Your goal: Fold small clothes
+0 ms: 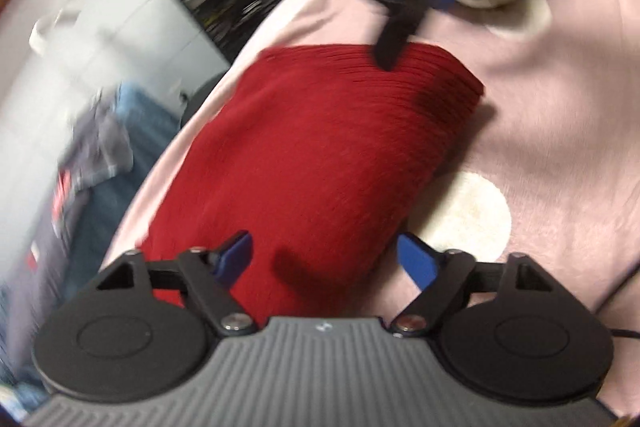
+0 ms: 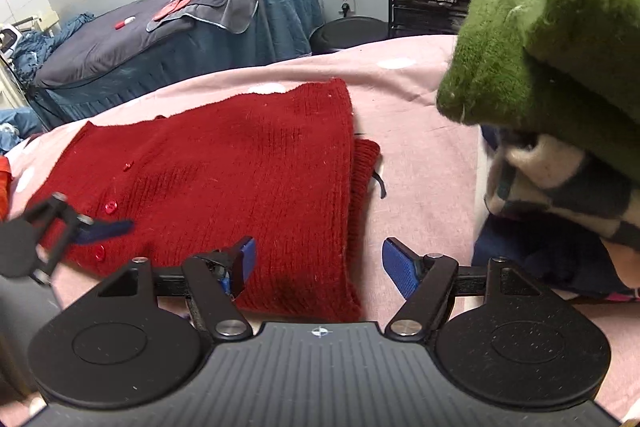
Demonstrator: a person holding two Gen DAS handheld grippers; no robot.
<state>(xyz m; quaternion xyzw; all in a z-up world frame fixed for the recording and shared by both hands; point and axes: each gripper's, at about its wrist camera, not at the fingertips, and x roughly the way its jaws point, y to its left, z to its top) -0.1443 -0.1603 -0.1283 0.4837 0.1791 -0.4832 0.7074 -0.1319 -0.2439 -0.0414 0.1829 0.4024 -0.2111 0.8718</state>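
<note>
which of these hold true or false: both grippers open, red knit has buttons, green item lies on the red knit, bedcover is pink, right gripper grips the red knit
1. Both the left gripper and the right gripper are open. True.
2. The red knit garment has red buttons. True.
3. The green fuzzy garment lies on the red knit garment. False: it sits on a separate pile of clothes to the right, apart from it.
4. The bedcover is pink. True, with white dots.
5. The right gripper grips the red knit garment. False: it is open and nothing is clamped between its fingers.
</note>
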